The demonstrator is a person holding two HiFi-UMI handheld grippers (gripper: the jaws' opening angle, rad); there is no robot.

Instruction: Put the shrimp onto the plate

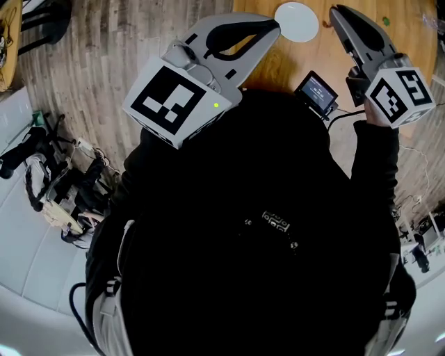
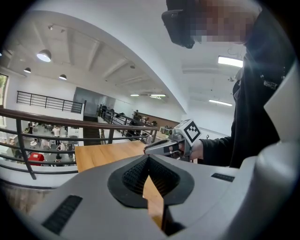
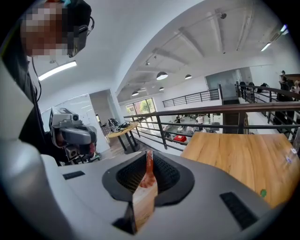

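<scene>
The right tongs (image 3: 148, 157) pinch the red shrimp (image 3: 149, 174) so it cannot drop, up just right of the white plate (image 1: 297, 21). The left tongs (image 2: 148, 158), pressed together and empty, sit left of the plate

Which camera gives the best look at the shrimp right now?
The right gripper view: the reddish shrimp sits close up, pinched between the right gripper's jaws. The head view shows only that gripper from above, no shrimp. In the left gripper view that gripper is distant and the shrimp cannot be made out.
</scene>
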